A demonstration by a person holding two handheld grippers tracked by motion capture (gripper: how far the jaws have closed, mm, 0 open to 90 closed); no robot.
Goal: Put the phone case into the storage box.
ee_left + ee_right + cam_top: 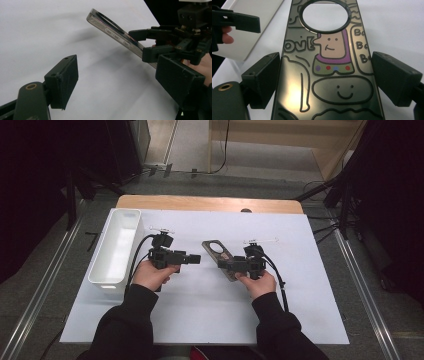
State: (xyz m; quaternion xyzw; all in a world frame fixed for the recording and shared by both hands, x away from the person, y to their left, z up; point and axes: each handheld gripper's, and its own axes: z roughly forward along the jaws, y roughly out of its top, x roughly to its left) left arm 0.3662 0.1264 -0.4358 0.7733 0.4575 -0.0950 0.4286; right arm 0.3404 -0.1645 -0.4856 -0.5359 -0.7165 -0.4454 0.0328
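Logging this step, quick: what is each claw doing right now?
Left claw: open, nothing between its jaws.
Right claw: closed on the phone case, holding it lifted off the table.

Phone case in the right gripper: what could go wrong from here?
1. The right gripper seems to pinch the phone case only near one end, so the long free end slanting above the white mat may swing or slip out.
2. The case's back looks glossy in the right gripper view, which may make it slippery.
3. The left gripper, open, points at the case close by; moving closer could knock it askew.
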